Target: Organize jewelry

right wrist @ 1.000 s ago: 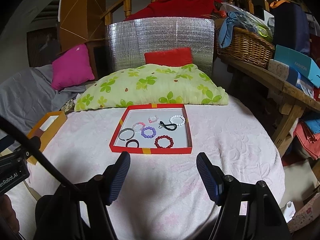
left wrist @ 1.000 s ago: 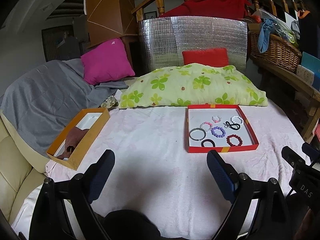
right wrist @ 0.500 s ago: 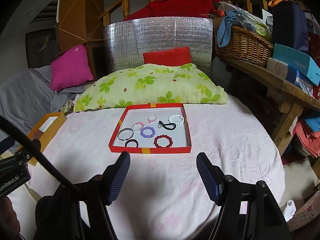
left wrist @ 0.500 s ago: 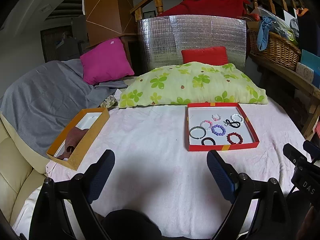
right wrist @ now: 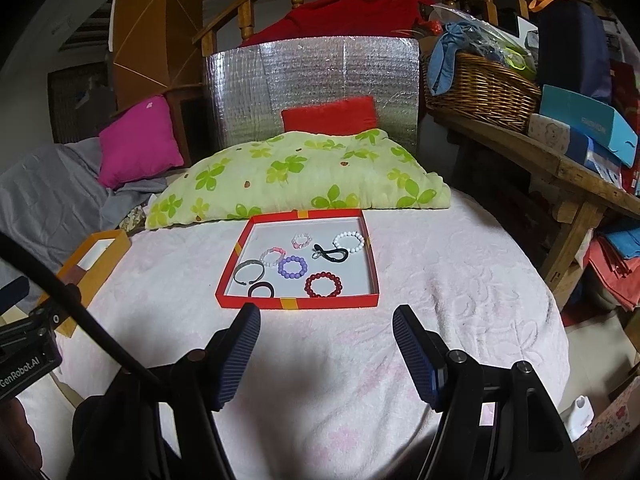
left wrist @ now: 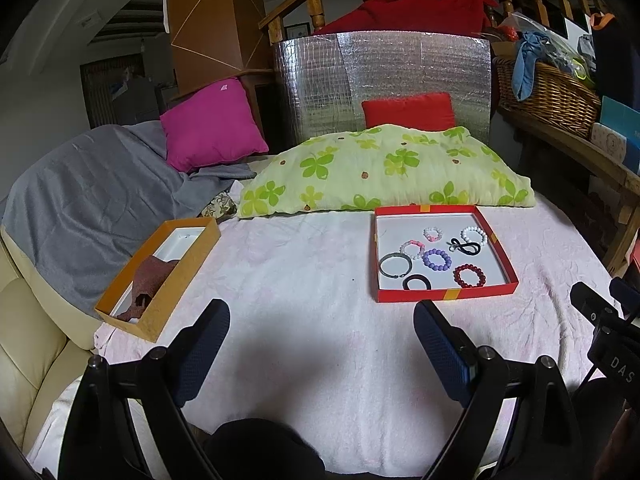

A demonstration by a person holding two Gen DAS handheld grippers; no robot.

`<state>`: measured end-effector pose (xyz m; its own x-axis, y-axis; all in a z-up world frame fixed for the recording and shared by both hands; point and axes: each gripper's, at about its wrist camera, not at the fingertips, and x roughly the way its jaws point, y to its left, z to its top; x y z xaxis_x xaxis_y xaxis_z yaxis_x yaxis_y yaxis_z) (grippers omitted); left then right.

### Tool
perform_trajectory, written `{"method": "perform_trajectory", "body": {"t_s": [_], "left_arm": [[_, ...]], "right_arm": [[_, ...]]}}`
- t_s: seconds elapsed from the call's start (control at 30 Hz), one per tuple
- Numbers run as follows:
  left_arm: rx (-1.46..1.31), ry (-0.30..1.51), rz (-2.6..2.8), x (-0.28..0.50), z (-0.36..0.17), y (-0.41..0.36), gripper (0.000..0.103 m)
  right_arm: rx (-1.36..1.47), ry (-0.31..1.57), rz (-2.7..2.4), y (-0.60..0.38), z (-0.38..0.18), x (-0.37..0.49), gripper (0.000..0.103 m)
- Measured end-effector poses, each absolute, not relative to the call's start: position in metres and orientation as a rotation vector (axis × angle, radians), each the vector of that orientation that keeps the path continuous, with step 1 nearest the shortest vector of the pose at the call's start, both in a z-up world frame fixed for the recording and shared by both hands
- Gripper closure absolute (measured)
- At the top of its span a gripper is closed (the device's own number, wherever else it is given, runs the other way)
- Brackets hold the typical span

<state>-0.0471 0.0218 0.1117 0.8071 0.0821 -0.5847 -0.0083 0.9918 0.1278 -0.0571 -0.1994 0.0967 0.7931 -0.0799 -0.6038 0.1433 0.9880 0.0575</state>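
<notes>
Orange box [left wrist: 158,276] w/ brown item is seen at left on pink blanket [left wrist: 304,280]; left gripper [left wrist: 322,334] jaws apart, nothing held. Red tray [right wrist: 298,302] w/ bracelets is placed center-right, ahead of right gripper [right wrist: 326,330], jaws apart, empty.

A lived-in home: cushions [left wrist: 212,124], wicker basket [right wrist: 480,88], wooden stair railing [left wrist: 316,12].

Orange box [left wrist: 158,276] contents unclear; near wall hides brown piece [left wrist: 150,280] partly.
</notes>
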Motion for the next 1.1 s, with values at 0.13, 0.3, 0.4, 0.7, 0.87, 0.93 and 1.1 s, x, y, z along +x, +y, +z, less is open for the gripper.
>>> {"method": "perform_trajectory", "body": {"t_s": [0.13,0.3,0.4,0.7,0.87,0.93,1.1], "left_arm": [[0.124,0.625,0.05,-0.048,0.113,0.022,0.01],[0.125,0.62,0.05,-0.051,0.115,0.022,0.01],[0.127,0.619,0.05,-0.051,0.115,0.022,0.01],[0.125,0.615,0.047,-0.054,0.118,0.021,0.01],[0.115,0.607,0.044,-0.056,0.121,0.022,0.01],[0.113,0.604,0.045,-0.056,0.123,0.023,0.01],[0.111,0.595,0.044,-0.06,0.127,0.024,0.01]], "right_arm": [[0.099,0.64,-0.122,-0.199,0.099,-0.058,0.031],[0.097,0.637,-0.124,-0.197,0.099,-0.058,0.031],[0.097,0.636,-0.126,-0.197,0.1,-0.058,0.031],[0.091,0.643,-0.132,-0.196,0.101,-0.058,0.031],[0.078,0.641,-0.139,-0.195,0.102,-0.06,0.031],[0.076,0.641,-0.143,-0.195,0.103,-0.061,0.031],[0.073,0.635,-0.146,-0.193,0.108,-0.064,0.031]]}}
